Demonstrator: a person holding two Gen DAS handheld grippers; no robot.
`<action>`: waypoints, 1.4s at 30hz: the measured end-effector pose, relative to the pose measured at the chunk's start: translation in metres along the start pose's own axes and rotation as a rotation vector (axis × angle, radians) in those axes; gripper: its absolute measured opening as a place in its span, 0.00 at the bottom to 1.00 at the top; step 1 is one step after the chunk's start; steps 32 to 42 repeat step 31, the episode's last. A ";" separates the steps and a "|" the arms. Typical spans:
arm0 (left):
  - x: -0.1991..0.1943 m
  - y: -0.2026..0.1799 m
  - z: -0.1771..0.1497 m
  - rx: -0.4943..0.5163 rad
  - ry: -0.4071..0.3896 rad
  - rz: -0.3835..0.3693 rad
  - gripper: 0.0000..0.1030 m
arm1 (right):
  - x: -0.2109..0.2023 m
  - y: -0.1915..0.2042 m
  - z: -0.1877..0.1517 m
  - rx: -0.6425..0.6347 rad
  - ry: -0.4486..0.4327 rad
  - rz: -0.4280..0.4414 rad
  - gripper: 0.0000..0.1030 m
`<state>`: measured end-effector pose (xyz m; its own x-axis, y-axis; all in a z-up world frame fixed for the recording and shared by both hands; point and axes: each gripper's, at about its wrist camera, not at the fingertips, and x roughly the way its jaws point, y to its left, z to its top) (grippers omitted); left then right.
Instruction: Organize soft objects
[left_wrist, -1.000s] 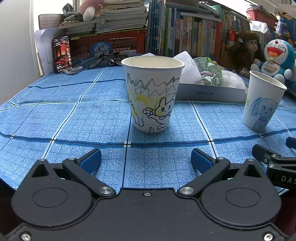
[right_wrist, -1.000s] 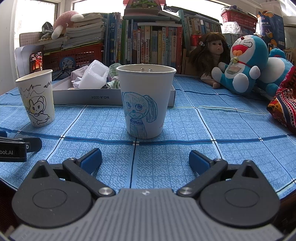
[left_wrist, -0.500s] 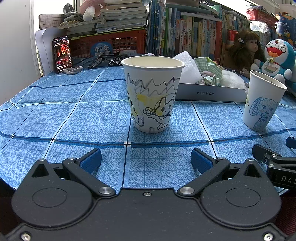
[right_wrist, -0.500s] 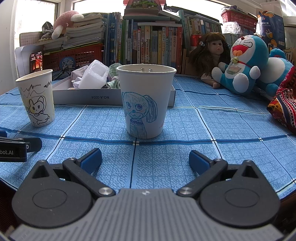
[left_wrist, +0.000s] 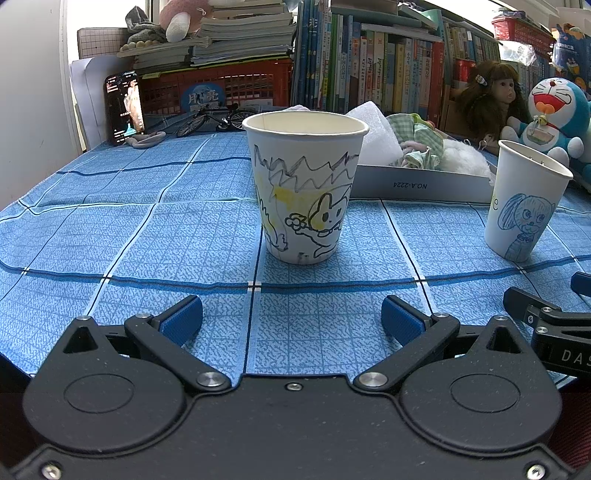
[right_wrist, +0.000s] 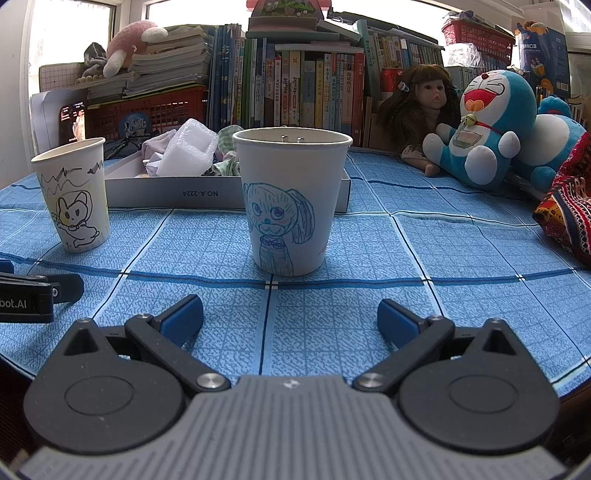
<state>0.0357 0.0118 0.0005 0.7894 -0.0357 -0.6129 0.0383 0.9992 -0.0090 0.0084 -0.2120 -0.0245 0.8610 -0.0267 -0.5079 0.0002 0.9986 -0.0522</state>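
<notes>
A paper cup with a yellow animal drawing (left_wrist: 306, 192) stands upright ahead of my left gripper (left_wrist: 291, 321), which is open and empty; it also shows in the right wrist view (right_wrist: 74, 195). A paper cup with a blue girl drawing (right_wrist: 290, 203) stands ahead of my right gripper (right_wrist: 290, 321), also open and empty; it shows in the left wrist view (left_wrist: 524, 206). Behind the cups a flat grey box (right_wrist: 177, 192) holds soft things: white foam (right_wrist: 190, 151), green checked cloth (left_wrist: 417, 142), white fluff (left_wrist: 461, 160).
A blue checked tablecloth (left_wrist: 147, 229) covers the table. A doll (right_wrist: 424, 110) and Doraemon plush (right_wrist: 487, 125) sit at the back right, a red patterned cloth (right_wrist: 569, 214) at the right edge. Books, a red crate (left_wrist: 221, 88) and a phone (left_wrist: 123, 105) line the back.
</notes>
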 end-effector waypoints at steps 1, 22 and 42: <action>0.000 0.000 0.000 0.000 0.000 0.000 1.00 | 0.000 0.000 0.000 0.000 0.000 0.000 1.00; 0.000 0.000 0.000 0.002 0.000 0.000 1.00 | 0.000 0.000 0.000 0.000 0.000 0.000 1.00; 0.000 0.001 0.000 0.013 0.001 -0.003 1.00 | 0.000 0.000 0.000 0.001 0.001 0.000 1.00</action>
